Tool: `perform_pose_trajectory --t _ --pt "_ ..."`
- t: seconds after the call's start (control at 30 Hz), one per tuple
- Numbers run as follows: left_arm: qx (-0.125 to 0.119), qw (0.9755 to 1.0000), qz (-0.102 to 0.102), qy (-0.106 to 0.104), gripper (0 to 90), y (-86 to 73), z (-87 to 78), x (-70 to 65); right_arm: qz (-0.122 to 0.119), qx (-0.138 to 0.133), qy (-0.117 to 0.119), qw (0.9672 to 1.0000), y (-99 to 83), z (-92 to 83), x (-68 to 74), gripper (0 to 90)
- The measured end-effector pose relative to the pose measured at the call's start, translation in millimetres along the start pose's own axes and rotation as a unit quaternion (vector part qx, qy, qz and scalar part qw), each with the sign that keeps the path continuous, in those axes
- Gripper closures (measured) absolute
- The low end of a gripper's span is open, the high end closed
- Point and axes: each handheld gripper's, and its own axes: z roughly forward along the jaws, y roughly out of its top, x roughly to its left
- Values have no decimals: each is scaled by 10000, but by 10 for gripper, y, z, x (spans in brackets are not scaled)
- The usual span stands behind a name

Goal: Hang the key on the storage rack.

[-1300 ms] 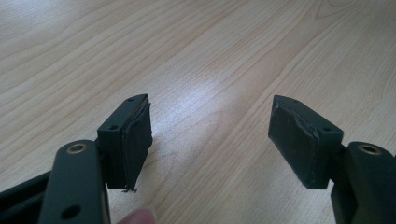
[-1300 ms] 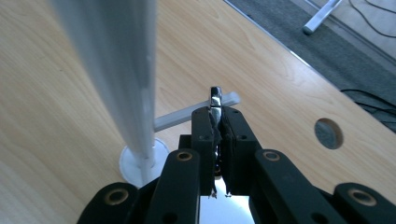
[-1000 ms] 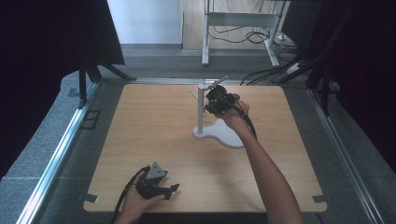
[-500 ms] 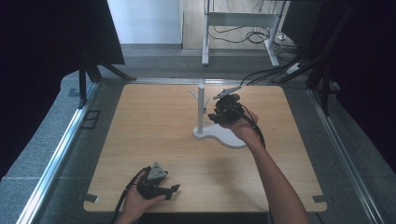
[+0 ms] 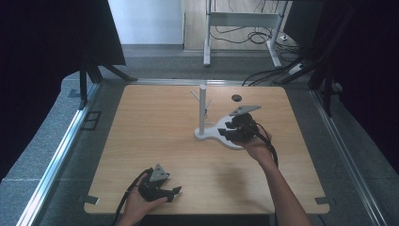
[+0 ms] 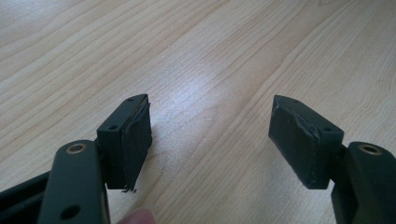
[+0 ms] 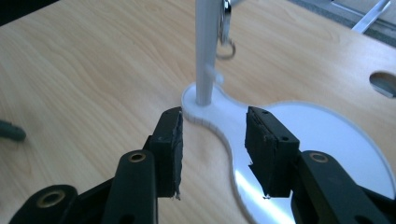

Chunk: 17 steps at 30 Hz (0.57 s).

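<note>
A white stand with a thin post [image 5: 202, 110] and a flat figure-eight base [image 5: 212, 135] sits at the middle right of the wooden table [image 5: 141, 122]. My right gripper [image 5: 229, 130] hovers low over the base, just right of the post. Its jaws have just been opening and stand apart, with nothing between them. In the right gripper view the right gripper [image 7: 212, 144] faces the post [image 7: 206, 51], where a metal ring [image 7: 224, 28] hangs from a peg above the base [image 7: 322, 135]. My left gripper [image 5: 172, 191] rests open at the table's front left, and the left gripper [image 6: 210, 135] has bare wood between its pads.
A round cable hole [image 5: 236, 98] lies in the table behind the stand. Metal rails run along the table's left and right sides, and black screens stand at both flanks. A desk frame and cables sit on the floor beyond the far edge.
My right gripper has come down from the top of the post toward the near right, ending low over the base, and its jaws have opened. The left hand has kept still.
</note>
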Motion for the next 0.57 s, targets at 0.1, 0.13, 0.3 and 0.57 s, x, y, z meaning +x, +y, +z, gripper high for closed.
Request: perform_pose_trajectory --t 0.1,0.13,0.3,0.57 --pt "6 10000 1 8 304 0 3 -3 80 -34 -3 10000 -176 -52 -2 561" --pt "11 10000 2 8 304 0 2 -3 124 -67 4 9999 -254 -72 -5 560" --pt "28 10000 6 32 304 -1 3 -3 377 -123 19 9992 -605 -130 -14 555" --pt "35 10000 -3 86 304 -3 0 12 431 -200 -11 9989 -822 -143 19 520"
